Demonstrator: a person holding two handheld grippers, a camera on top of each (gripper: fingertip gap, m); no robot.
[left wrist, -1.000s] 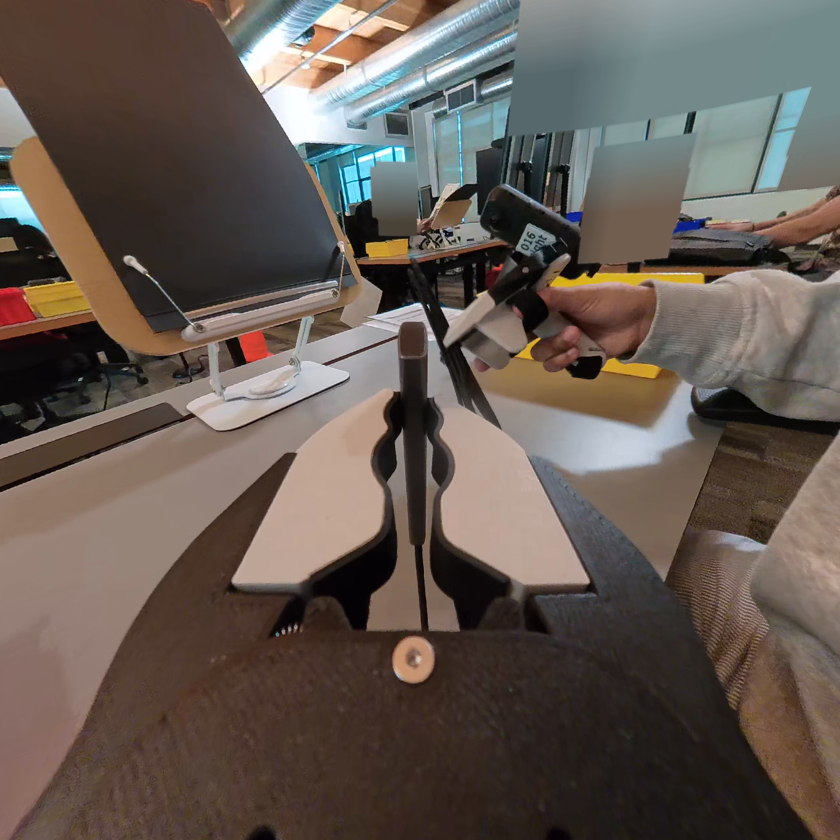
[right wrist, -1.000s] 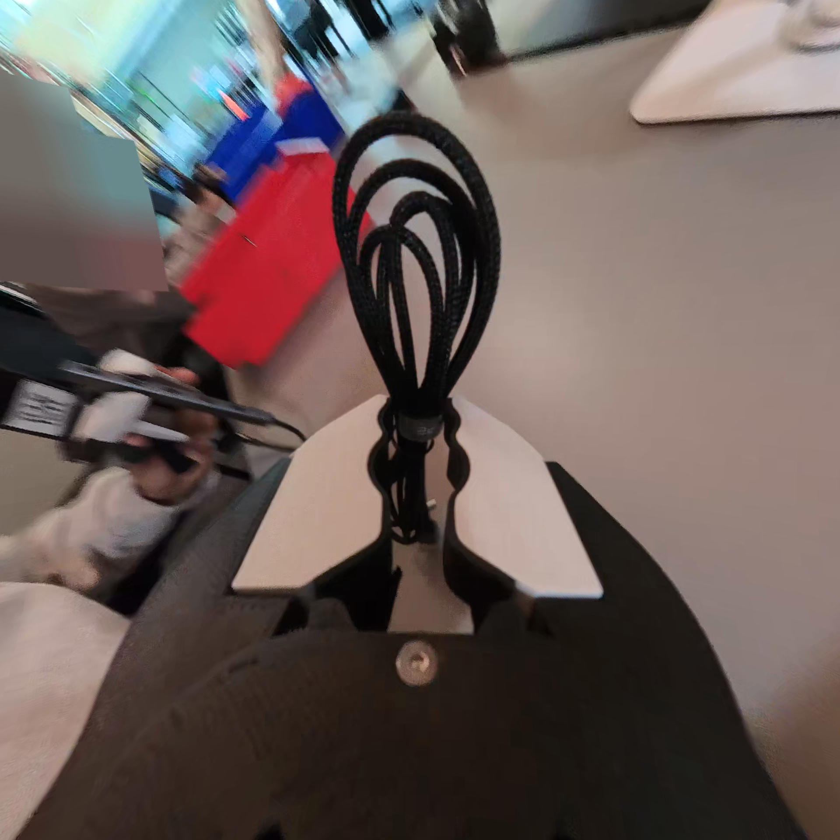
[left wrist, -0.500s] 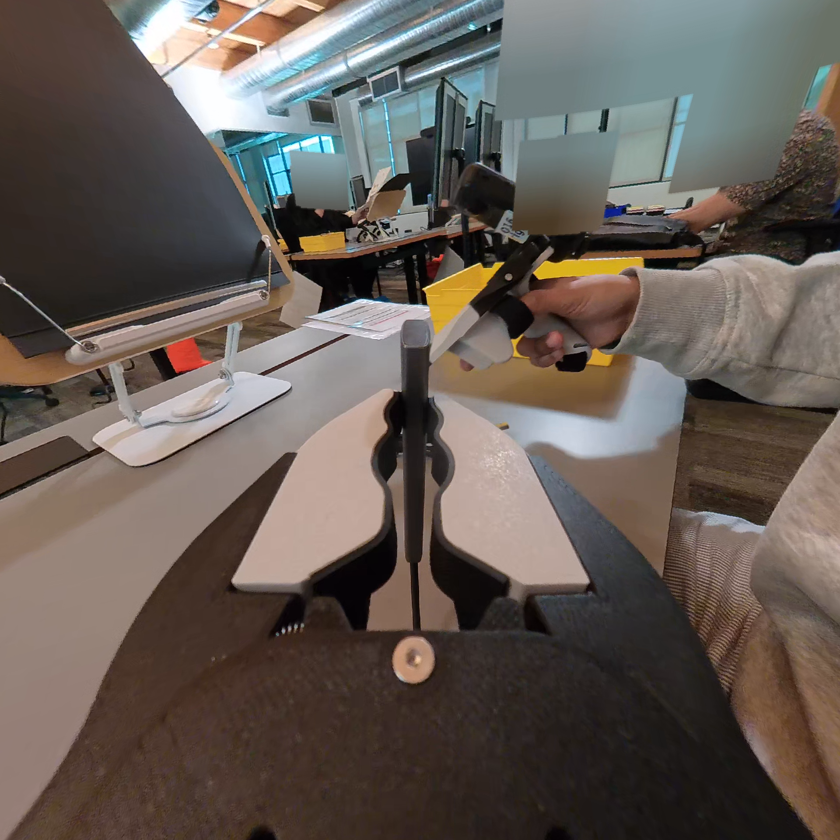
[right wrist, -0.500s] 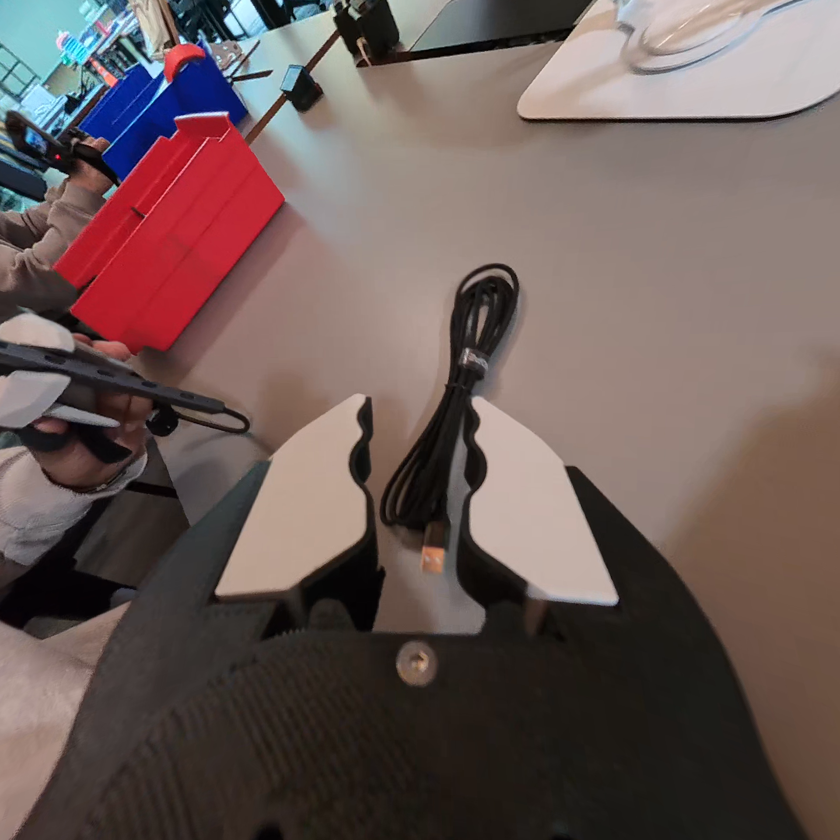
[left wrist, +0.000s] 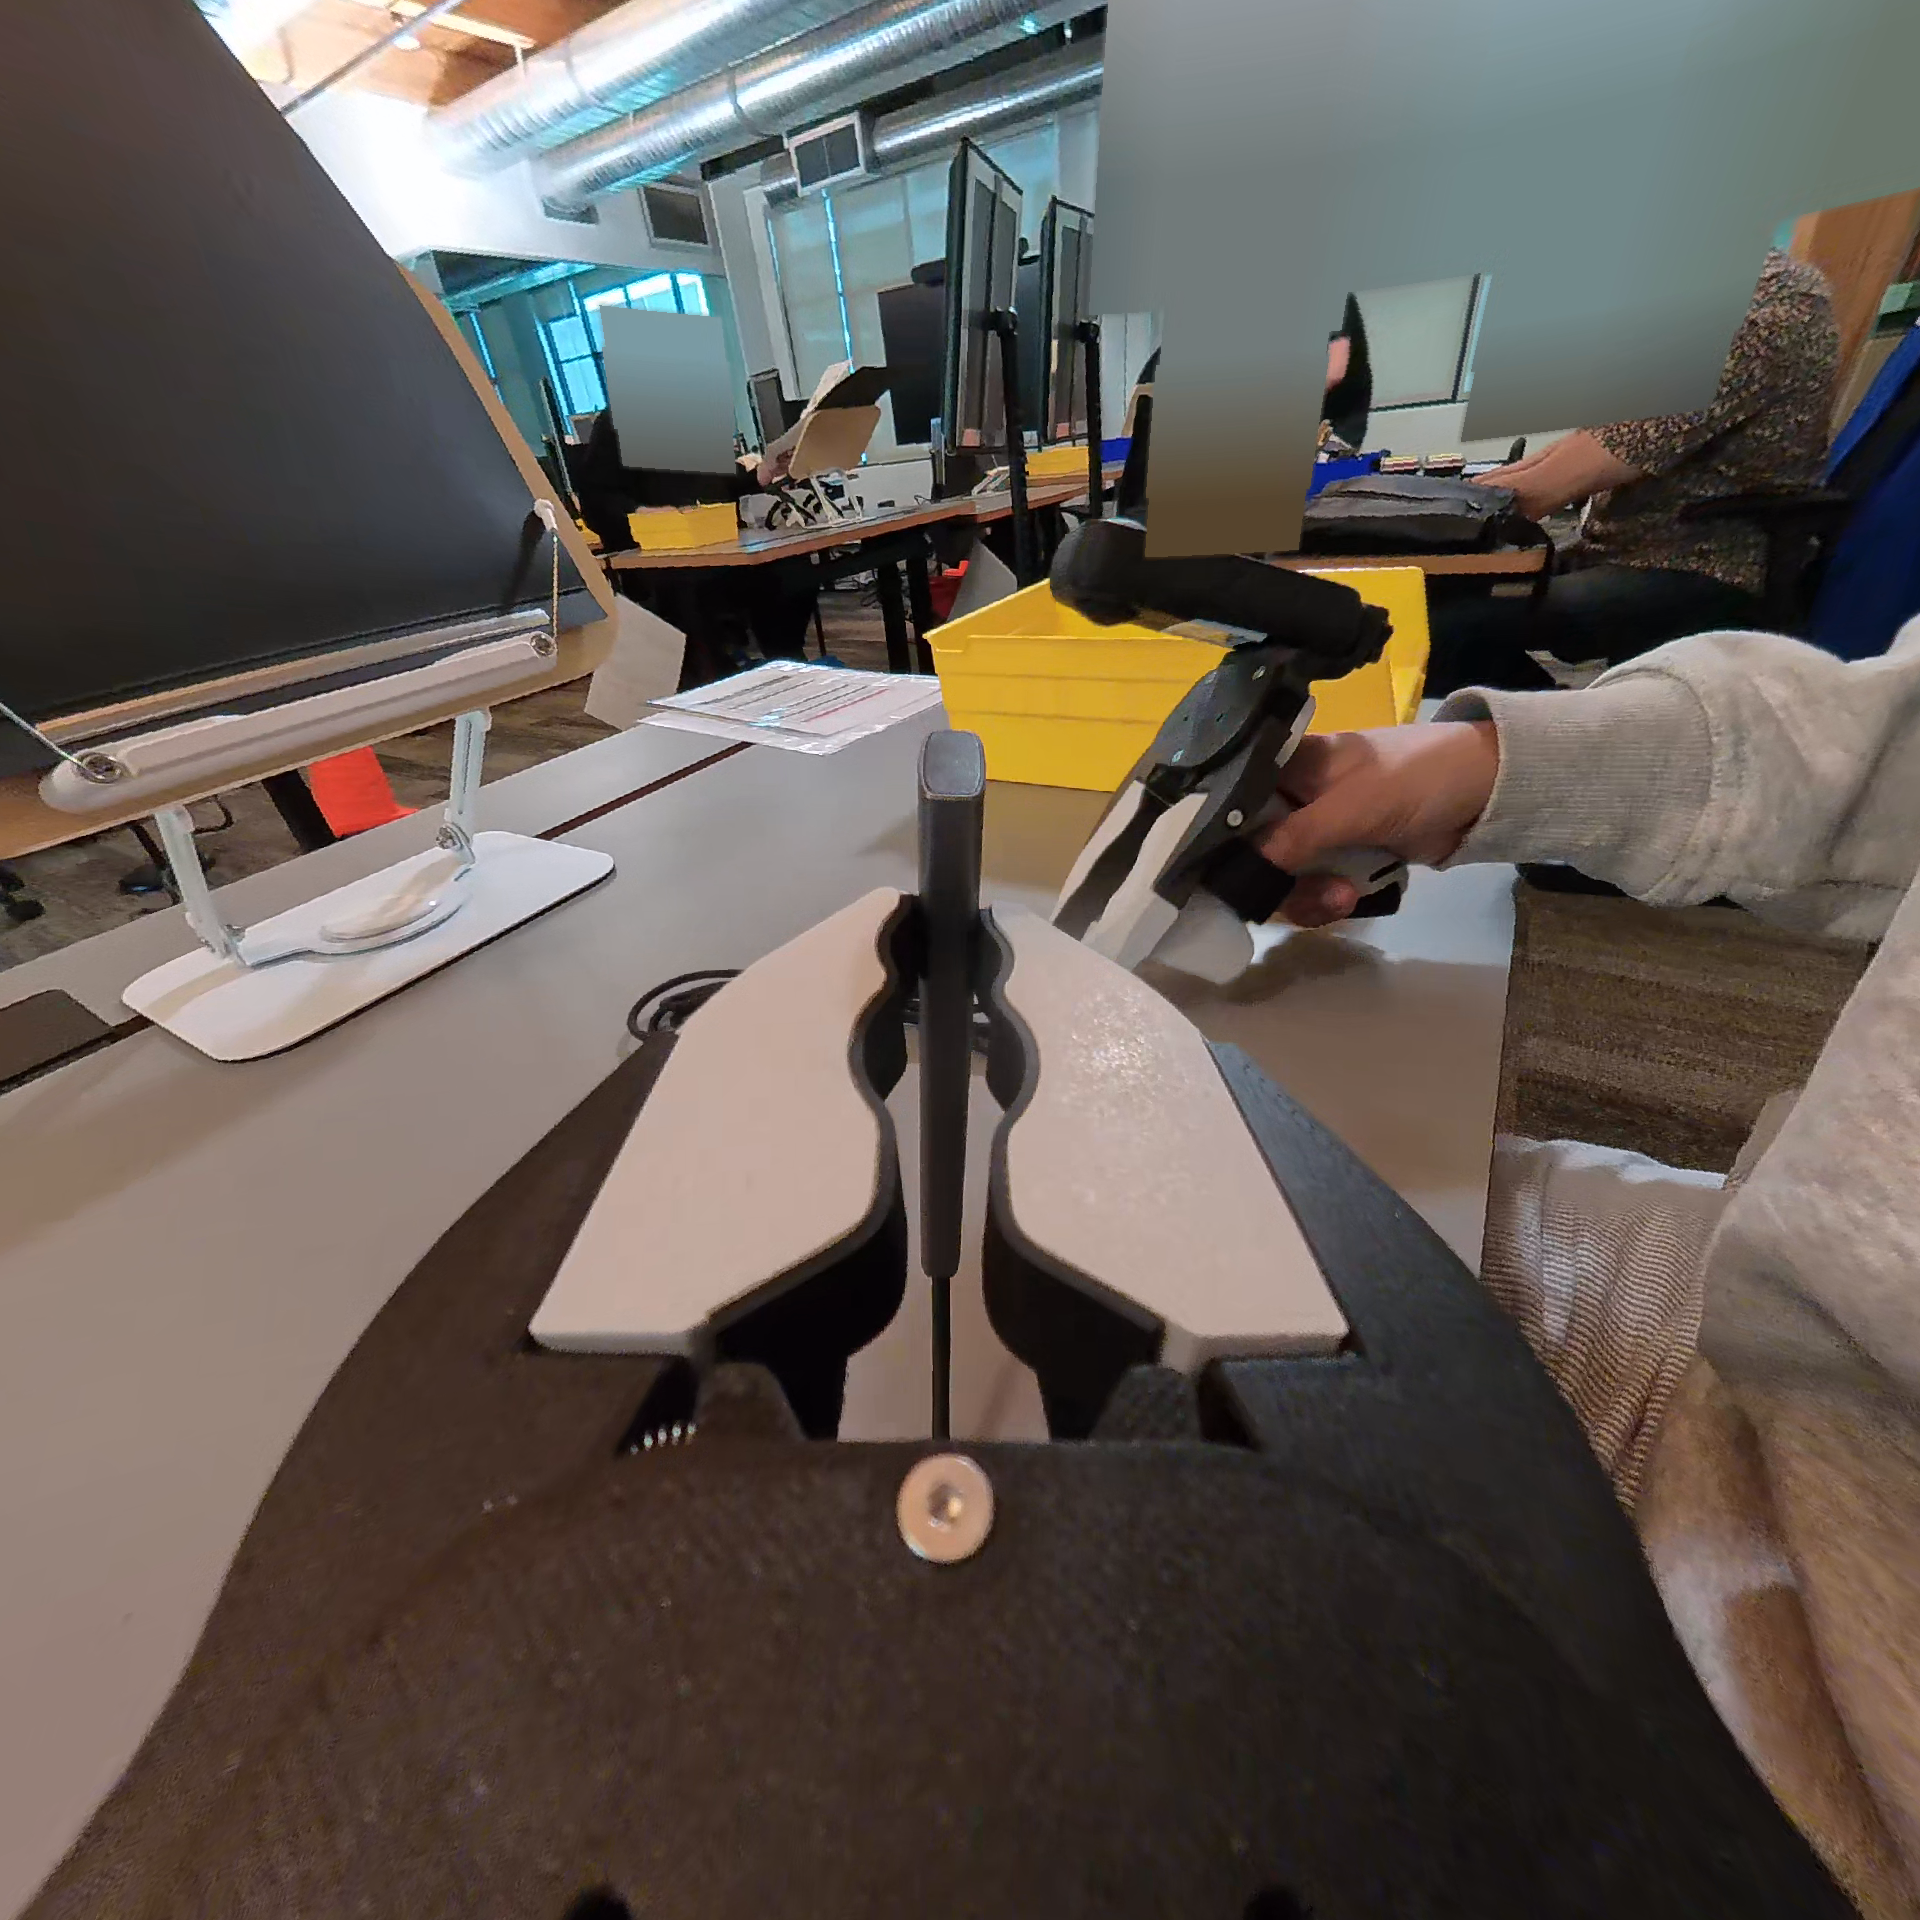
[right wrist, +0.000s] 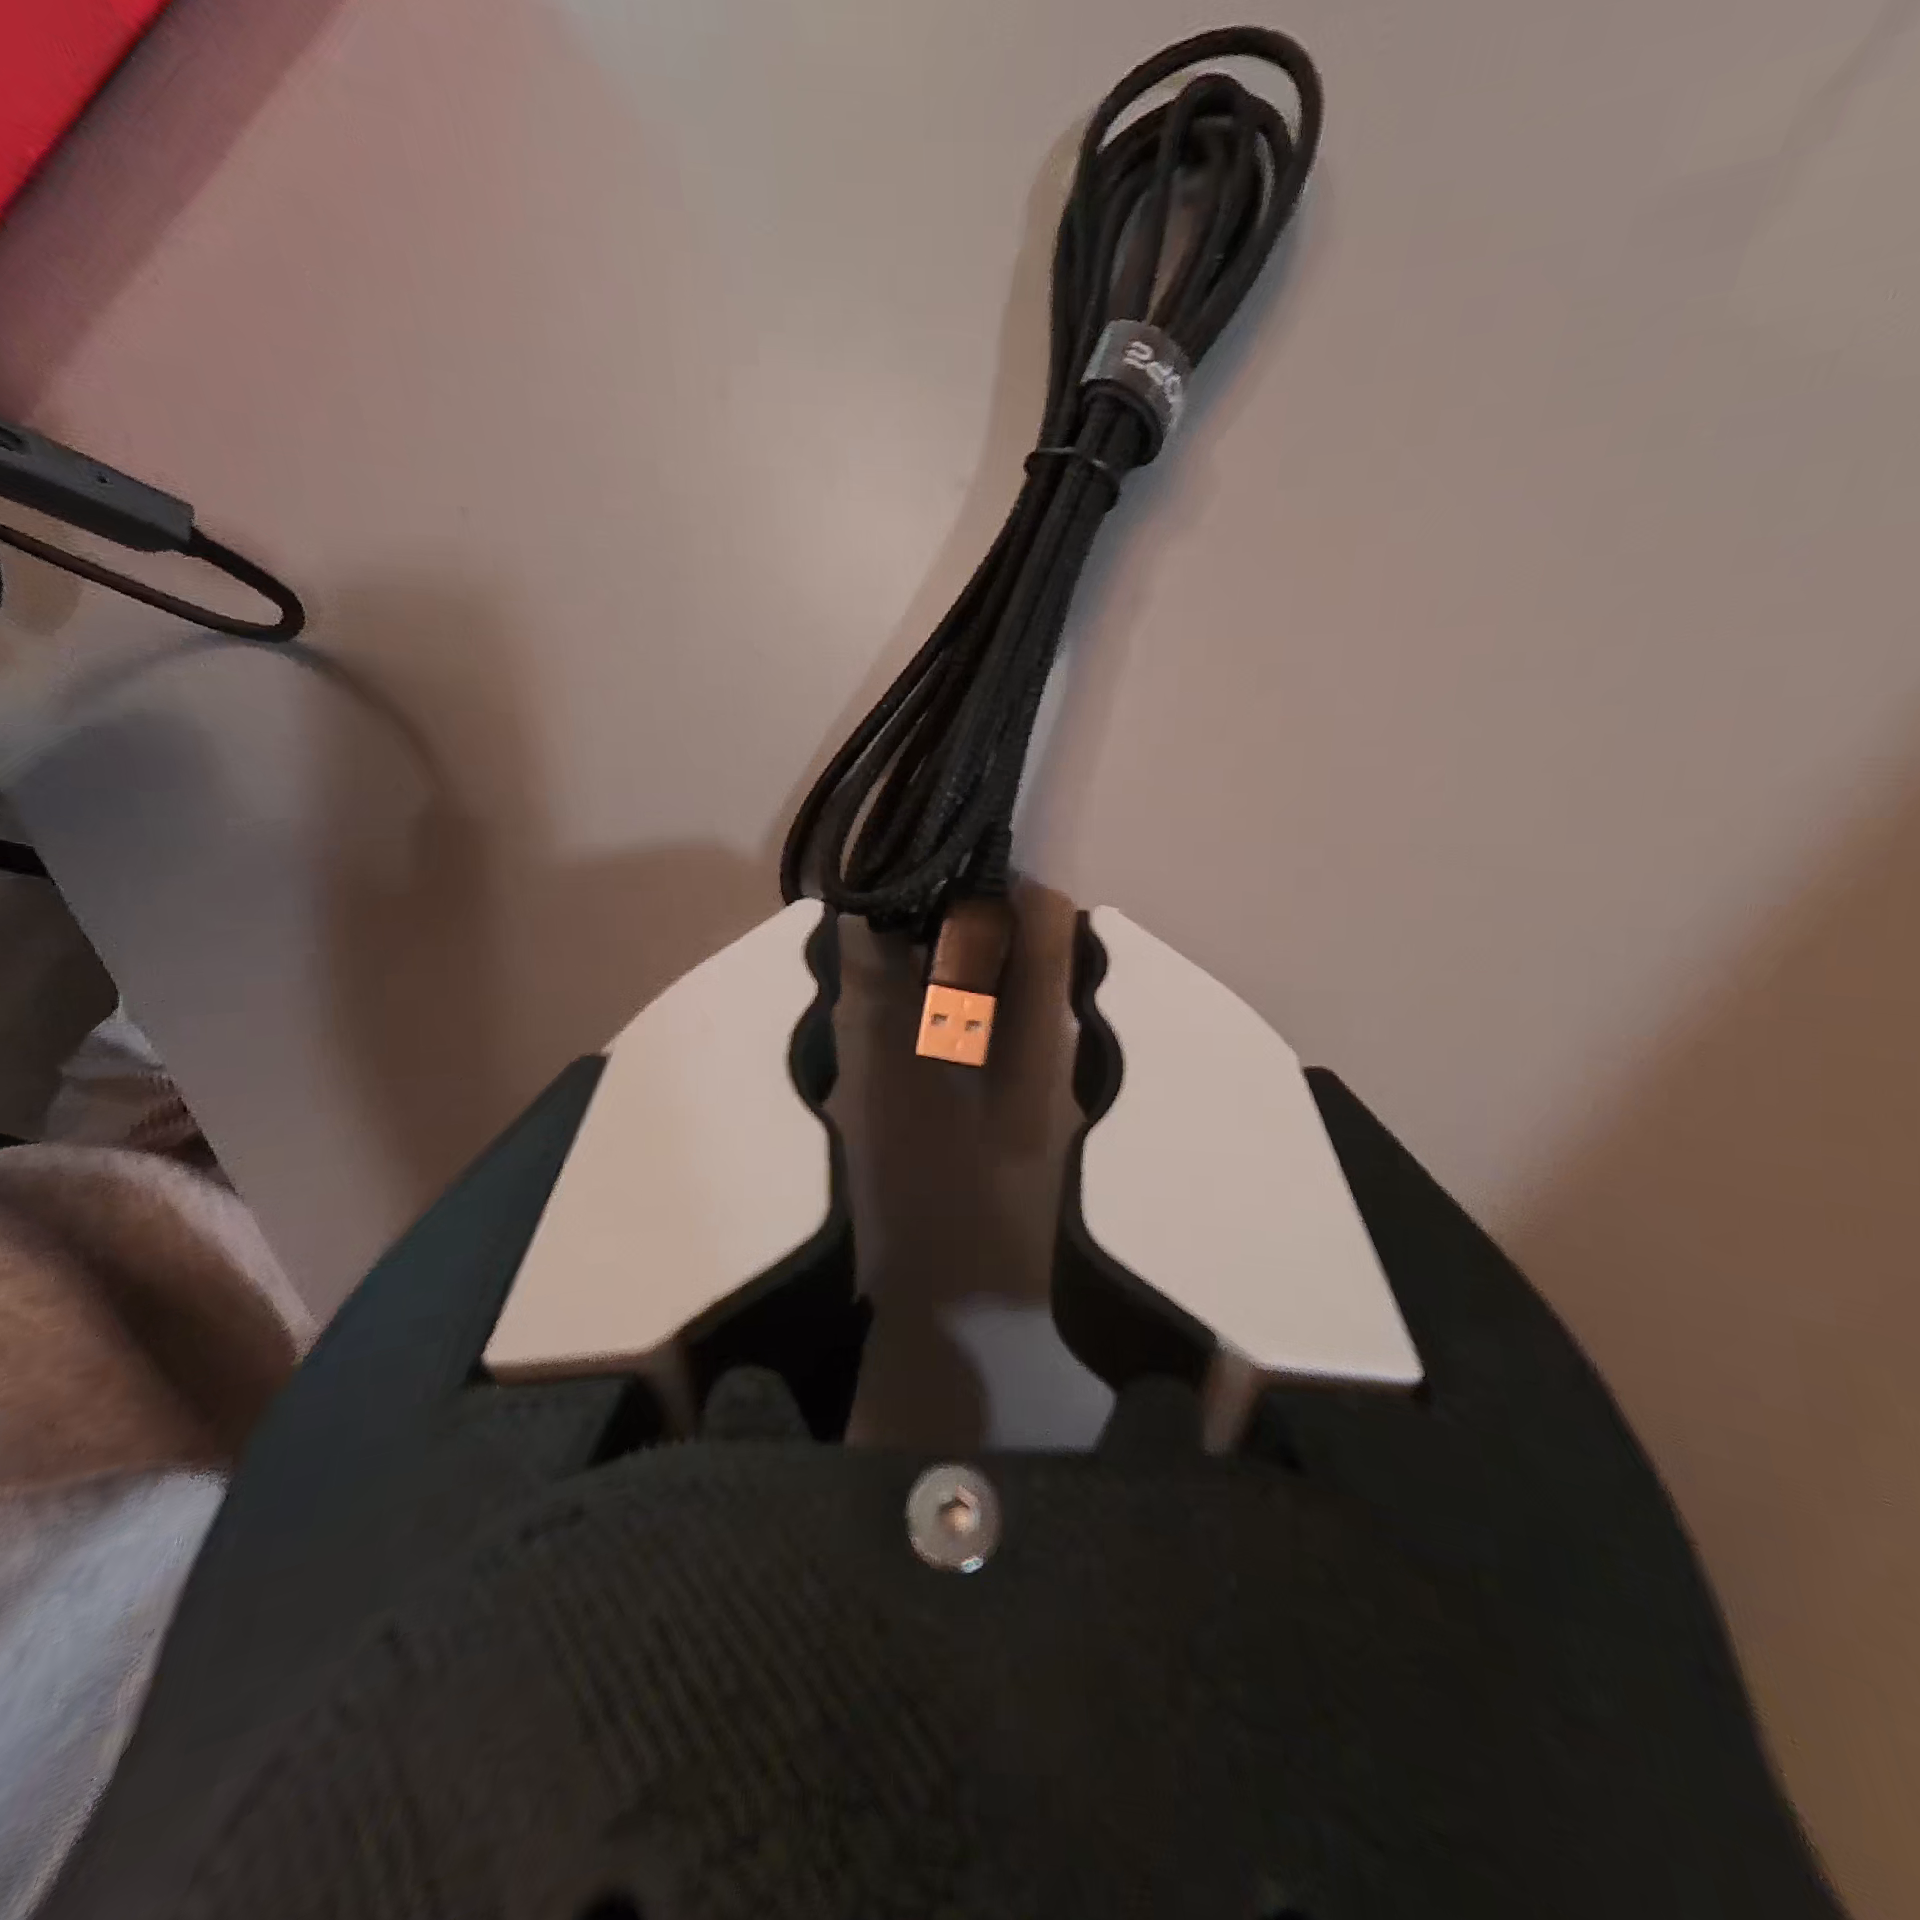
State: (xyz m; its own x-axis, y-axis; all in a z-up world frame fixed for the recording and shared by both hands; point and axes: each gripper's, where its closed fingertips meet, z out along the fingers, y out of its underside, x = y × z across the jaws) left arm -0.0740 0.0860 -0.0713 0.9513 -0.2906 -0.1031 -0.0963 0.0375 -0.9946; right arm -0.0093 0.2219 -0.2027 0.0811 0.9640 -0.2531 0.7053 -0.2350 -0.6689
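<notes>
My left gripper [left wrist: 948, 914] is shut on a slim dark device [left wrist: 951, 821], held edge-on and upright above the grey table [left wrist: 312, 1195]. The device and its short looped lead also show at the left of the right wrist view [right wrist: 114, 509]. My right gripper [right wrist: 951, 920] is open and empty, low over the table. A coiled black braided cable [right wrist: 1049, 582], bound with a strap, lies flat ahead of it. Its orange USB plug [right wrist: 958, 1013] lies between the two fingertips without touching them. The right gripper also shows in the left wrist view [left wrist: 1143, 914], tilted down at the table.
A white stand [left wrist: 364, 914] holding a dark board is at the left. A yellow bin [left wrist: 1039, 675] and a sleeved paper [left wrist: 800, 701] sit at the far end. A red bin [right wrist: 52, 73] is beyond the cable. The table's edge [left wrist: 1501, 1039] runs at the right. Across from one pair of fingers to the other is roughly 20 cm.
My right gripper opened and let the coiled cable go onto the table, then dropped low behind its plug end. My left gripper still holds the dark device and has turned a little right.
</notes>
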